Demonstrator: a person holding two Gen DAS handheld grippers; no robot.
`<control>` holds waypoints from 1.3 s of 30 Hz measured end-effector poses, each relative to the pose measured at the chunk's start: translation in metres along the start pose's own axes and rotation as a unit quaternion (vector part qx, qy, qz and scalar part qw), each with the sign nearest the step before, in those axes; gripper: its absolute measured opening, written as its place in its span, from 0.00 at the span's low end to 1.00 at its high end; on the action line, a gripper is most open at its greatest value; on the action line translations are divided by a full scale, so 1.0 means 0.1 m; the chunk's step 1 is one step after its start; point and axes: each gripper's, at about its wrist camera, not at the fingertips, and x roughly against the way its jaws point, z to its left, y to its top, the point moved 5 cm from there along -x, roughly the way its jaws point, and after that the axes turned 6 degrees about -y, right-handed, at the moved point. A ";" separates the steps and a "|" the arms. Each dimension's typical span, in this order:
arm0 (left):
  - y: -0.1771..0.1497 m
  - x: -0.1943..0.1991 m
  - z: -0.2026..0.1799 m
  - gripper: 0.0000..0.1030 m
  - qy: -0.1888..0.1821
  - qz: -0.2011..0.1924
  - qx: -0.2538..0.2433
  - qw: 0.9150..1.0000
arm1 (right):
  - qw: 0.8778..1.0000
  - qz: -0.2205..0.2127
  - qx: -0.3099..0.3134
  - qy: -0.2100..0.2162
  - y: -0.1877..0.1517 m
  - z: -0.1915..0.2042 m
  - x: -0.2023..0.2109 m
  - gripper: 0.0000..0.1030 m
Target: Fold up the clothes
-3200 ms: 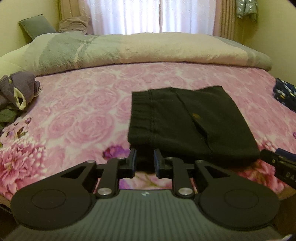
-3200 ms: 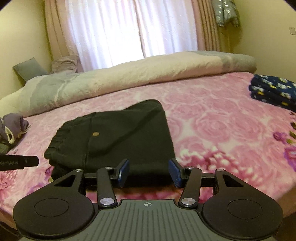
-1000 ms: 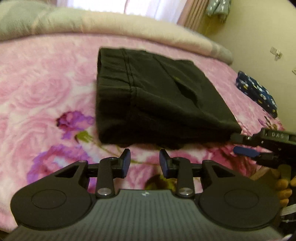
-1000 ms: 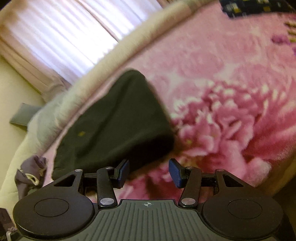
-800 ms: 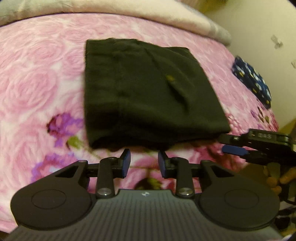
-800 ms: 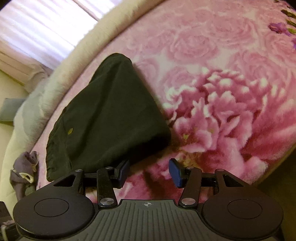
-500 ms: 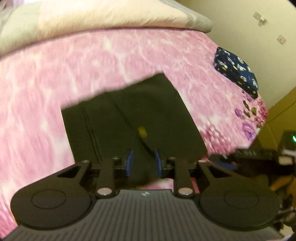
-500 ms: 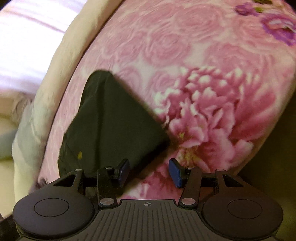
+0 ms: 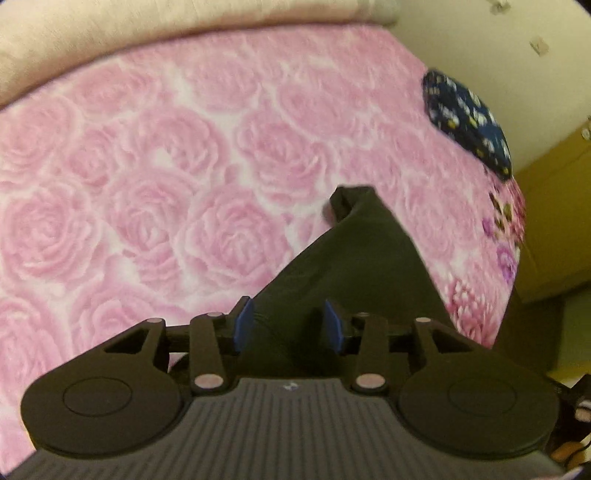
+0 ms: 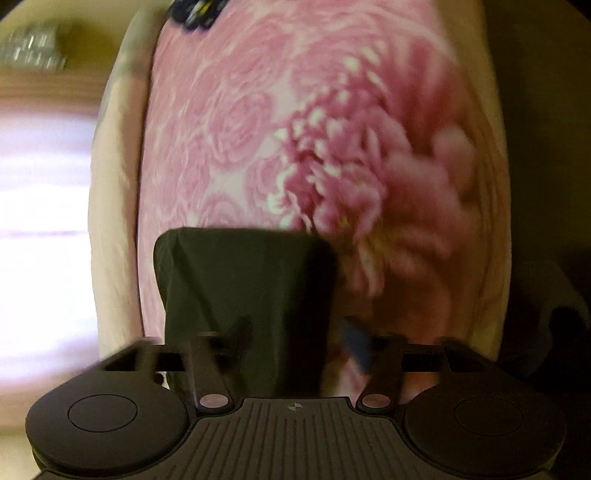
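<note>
The bed [image 9: 184, 166] is the biggest thing, w/ a pink rose cover all over it. A cream quilt [image 9: 110, 29] lies rolled along its far edge. On the far right side of the bed sits a small stack of dark blue clothes [image 9: 469, 122] w/ little prints, well apart from the rest.

The black clothes [image 9: 354, 266] are over the near part of the bed, close to both cams. In the left view the cloth runs up from btwn the fingers to a point further out. In the right view it looks like a dark block [image 10: 251, 288] right in front, a bit blurry.

Left gripper [image 9: 288, 325]: its jaws are opening now. The black cloth sits btwn the blue pads [image 9: 242, 321], and the left pad looks to touch the cloth, the right one stands off it.

Right gripper [image 10: 295, 343]: its jaws are opening too, wide apart. The cloth is btwn them, nearer the left finger; the blue right pad [image 10: 356, 343] is clear of it. It's blurry, so I can't tell if the left finger touches.
</note>
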 end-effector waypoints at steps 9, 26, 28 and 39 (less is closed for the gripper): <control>0.08 -0.21 0.17 0.43 -0.089 0.071 -0.016 0.993 | 0.993 -0.091 -0.067 0.036 -0.49 0.03 -0.10 0.71; 0.13 -0.40 0.23 0.17 -0.172 0.095 -0.044 0.980 | 0.989 -0.124 -0.080 0.035 -0.65 0.02 -0.28 0.51; 0.14 -0.32 0.25 0.06 -0.187 0.079 -0.045 0.978 | 0.989 -0.125 -0.076 0.030 -0.65 0.03 -0.29 0.41; -0.07 -0.37 0.42 0.08 -0.153 0.047 -0.090 0.983 | 0.986 -0.164 0.019 -0.023 -0.79 0.07 -0.33 0.14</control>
